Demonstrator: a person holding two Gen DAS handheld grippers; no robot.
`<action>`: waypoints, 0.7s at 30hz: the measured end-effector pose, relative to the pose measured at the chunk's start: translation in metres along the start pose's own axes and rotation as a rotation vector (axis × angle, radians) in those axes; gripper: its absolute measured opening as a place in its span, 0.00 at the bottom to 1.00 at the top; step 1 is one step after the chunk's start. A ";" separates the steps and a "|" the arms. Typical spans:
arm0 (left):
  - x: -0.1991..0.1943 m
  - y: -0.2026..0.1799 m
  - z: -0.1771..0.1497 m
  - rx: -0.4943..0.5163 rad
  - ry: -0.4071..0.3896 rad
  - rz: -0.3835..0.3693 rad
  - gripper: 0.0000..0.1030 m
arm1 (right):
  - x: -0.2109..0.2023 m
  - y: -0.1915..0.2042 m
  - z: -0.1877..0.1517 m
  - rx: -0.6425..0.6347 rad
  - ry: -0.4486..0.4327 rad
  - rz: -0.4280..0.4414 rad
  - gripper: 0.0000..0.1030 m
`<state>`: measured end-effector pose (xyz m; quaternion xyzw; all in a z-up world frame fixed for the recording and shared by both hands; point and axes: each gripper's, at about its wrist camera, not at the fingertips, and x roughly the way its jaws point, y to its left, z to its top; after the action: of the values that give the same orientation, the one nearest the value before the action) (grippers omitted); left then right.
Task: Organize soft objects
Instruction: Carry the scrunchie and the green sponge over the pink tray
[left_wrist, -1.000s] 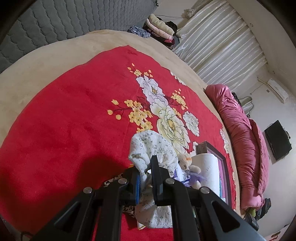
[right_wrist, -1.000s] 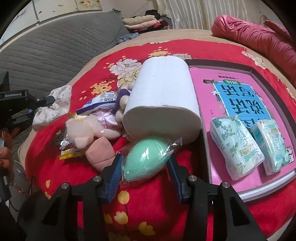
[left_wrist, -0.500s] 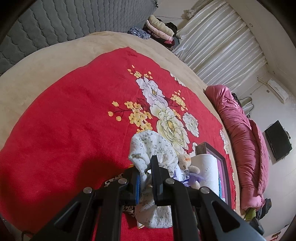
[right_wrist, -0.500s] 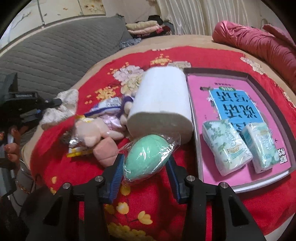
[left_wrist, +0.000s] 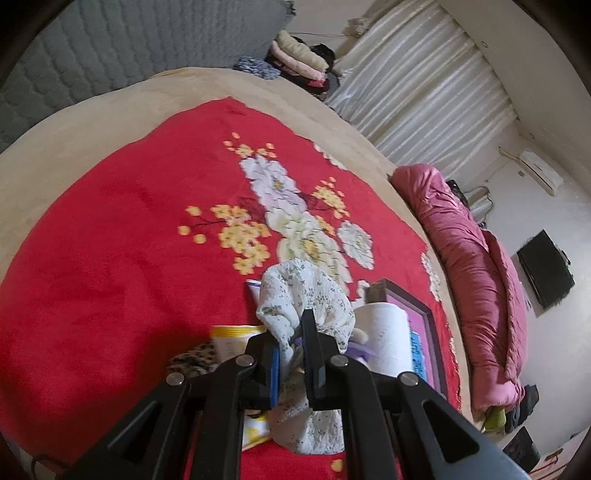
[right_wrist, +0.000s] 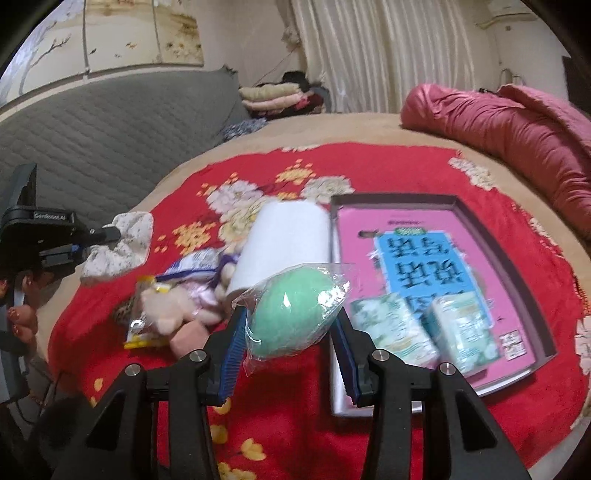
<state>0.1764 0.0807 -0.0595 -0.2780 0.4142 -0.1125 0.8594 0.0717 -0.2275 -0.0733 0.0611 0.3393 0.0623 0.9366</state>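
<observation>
My left gripper (left_wrist: 295, 350) is shut on a white floral cloth (left_wrist: 306, 295) and holds it above the red flowered blanket (left_wrist: 110, 258); the cloth also shows at the left of the right wrist view (right_wrist: 122, 247). My right gripper (right_wrist: 288, 339) is shut on a green egg-shaped sponge in clear wrap (right_wrist: 295, 310), lifted above the blanket. A pink-lined box tray (right_wrist: 472, 218) holds a blue-and-pink book (right_wrist: 424, 258) and two tissue packs (right_wrist: 391, 328). A white paper roll (right_wrist: 284, 236) lies beside the tray.
A small pile lies left of the roll: a plush bear (right_wrist: 166, 314), a pink block (right_wrist: 188, 339), snack packets (right_wrist: 192, 262). A rolled pink quilt (right_wrist: 517, 136) lies along the bed's far right. A grey padded headboard (right_wrist: 110, 129) and folded clothes (right_wrist: 273, 96) stand behind.
My right gripper has lifted the green sponge up and back from the blanket. My left gripper has raised the floral cloth, uncovering a yellow packet beneath it.
</observation>
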 end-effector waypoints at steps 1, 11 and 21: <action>0.001 -0.005 0.000 0.008 0.002 -0.004 0.10 | -0.002 -0.003 0.001 0.003 -0.012 -0.013 0.45; 0.021 -0.061 -0.006 0.100 0.028 -0.032 0.10 | -0.015 -0.039 0.008 0.070 -0.070 -0.092 0.45; 0.049 -0.116 -0.010 0.181 0.058 -0.071 0.10 | -0.026 -0.071 0.008 0.150 -0.110 -0.173 0.45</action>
<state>0.2043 -0.0390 -0.0304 -0.2101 0.4171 -0.1879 0.8641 0.0624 -0.3022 -0.0623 0.1046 0.2949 -0.0476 0.9486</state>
